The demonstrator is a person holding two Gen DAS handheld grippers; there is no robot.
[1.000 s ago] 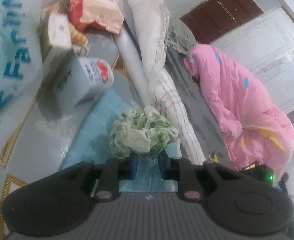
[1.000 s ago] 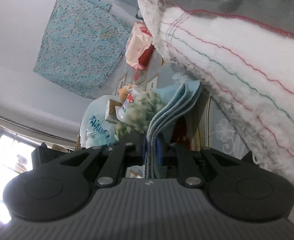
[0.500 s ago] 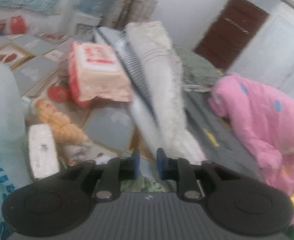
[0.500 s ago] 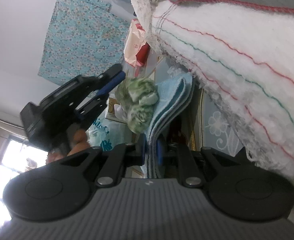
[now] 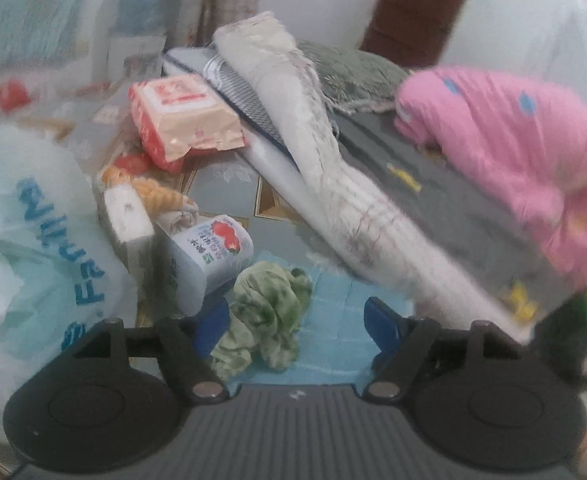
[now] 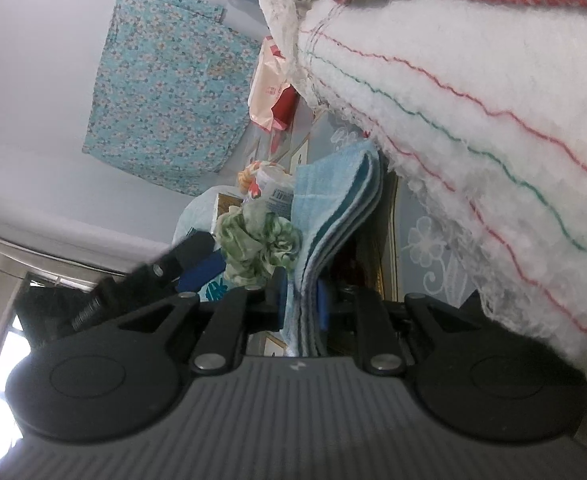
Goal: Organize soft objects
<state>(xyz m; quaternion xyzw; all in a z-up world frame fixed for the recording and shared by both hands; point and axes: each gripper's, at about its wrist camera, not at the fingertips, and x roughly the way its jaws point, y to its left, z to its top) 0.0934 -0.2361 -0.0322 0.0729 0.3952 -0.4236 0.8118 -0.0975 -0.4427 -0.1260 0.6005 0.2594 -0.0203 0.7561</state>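
Note:
A crumpled green and white cloth (image 5: pixel 265 312) lies on a folded light blue towel (image 5: pixel 333 320) in the left wrist view. My left gripper (image 5: pixel 297 324) is open, its blue fingers spread either side of the cloth. In the right wrist view my right gripper (image 6: pixel 301 300) is shut on the edge of the blue towel (image 6: pixel 329 208). The green cloth (image 6: pixel 257 244) rests against the towel, with the left gripper (image 6: pixel 197 264) beside it.
A rolled white blanket (image 5: pixel 333 168) with red and green stitching lies right of the towel. A pink garment (image 5: pixel 513 152) lies on a grey mat. A tissue pack (image 5: pixel 209 256), an orange package (image 5: pixel 181 116) and a plastic bag (image 5: pixel 33 248) crowd the left.
My left gripper let go of the green cloth, lifted away, then came back over it with its jaws wide open. My right gripper stayed shut on the towel.

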